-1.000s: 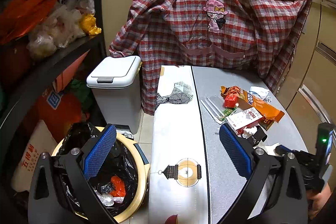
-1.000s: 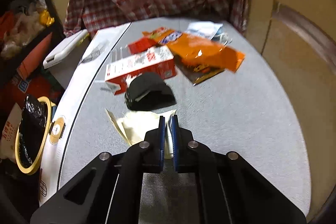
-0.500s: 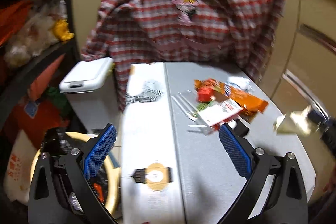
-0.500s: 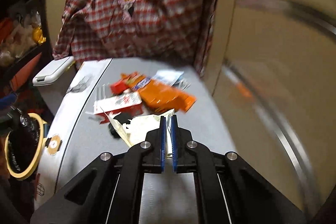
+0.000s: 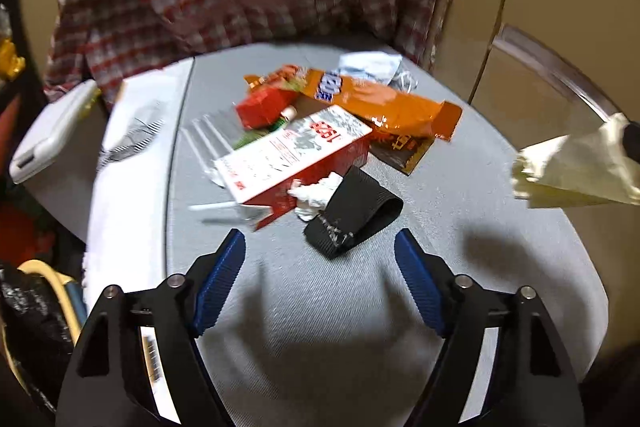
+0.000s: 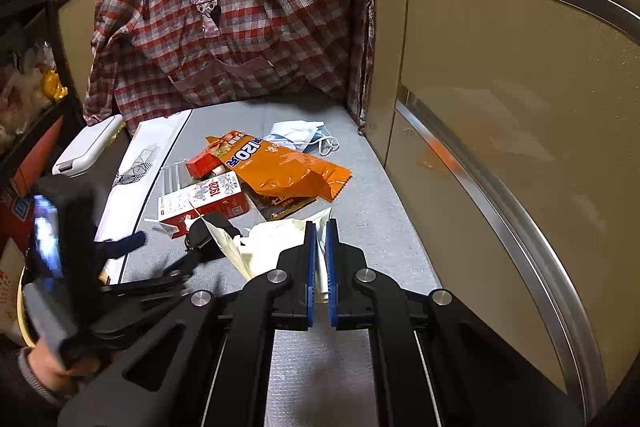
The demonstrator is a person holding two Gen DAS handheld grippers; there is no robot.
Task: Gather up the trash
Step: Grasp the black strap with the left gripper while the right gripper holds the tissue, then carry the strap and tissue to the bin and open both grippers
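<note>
My right gripper (image 6: 318,227) is shut on a pale yellow paper wrapper (image 6: 264,239) and holds it above the grey table (image 6: 372,219); the wrapper also shows at the right edge of the left wrist view (image 5: 576,171). My left gripper (image 5: 320,259) is open and empty, low over the table, just in front of a black folded strap (image 5: 354,217). Beyond the strap lie a red and white carton (image 5: 296,155), an orange snack bag (image 5: 380,103), a small red box (image 5: 264,107) and a crumpled face mask (image 5: 370,65).
A bin with a black liner and yellow rim (image 5: 36,303) stands on the floor at the left. A white lidded bin (image 5: 48,135) stands beyond it. A plaid shirt (image 6: 240,11) hangs behind the table. A cabinet front with a metal handle (image 6: 500,195) is at the right.
My left gripper has swung from above the bin to over the table, close to the black strap. My right gripper has lifted the yellow wrapper off the table.
</note>
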